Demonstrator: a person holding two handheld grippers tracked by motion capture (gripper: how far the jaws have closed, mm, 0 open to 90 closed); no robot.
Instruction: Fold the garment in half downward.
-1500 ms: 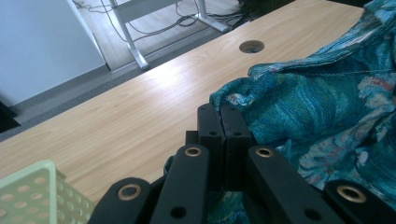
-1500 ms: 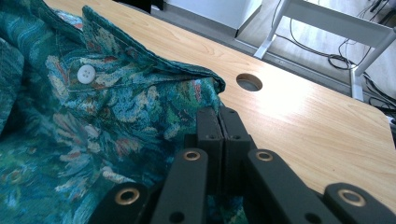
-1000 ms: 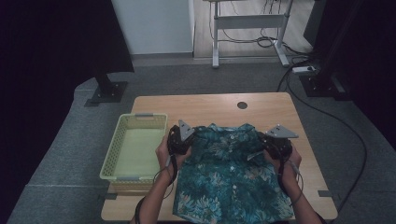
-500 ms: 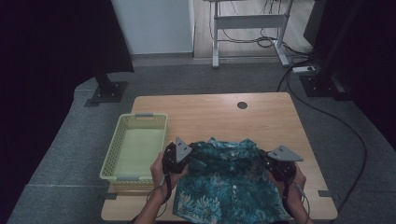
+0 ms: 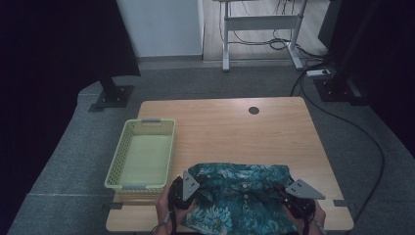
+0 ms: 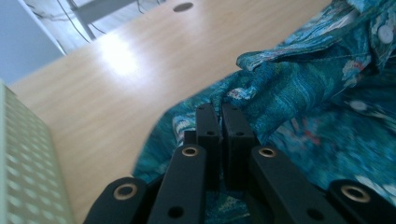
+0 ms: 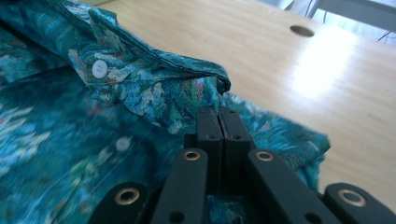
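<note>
A teal floral shirt (image 5: 242, 198) lies folded over on itself at the near edge of the wooden table (image 5: 230, 127). My left gripper (image 5: 195, 188) is shut on the shirt's left shoulder fabric (image 6: 261, 91), which is pinched between the jaws. My right gripper (image 5: 284, 192) is shut on the right shoulder fabric (image 7: 182, 100), lifted in a fold beside a white button (image 7: 99, 68). A hand holds each gripper at the bottom of the high view.
A pale green plastic basket (image 5: 142, 154) stands empty on the table's left side, close to my left gripper. A round cable hole (image 5: 253, 110) sits near the far edge. Bare wood stretches beyond the shirt.
Both grippers have pulled toward the near edge with the shirt's top held in them, folding the upper part down over the lower part.
</note>
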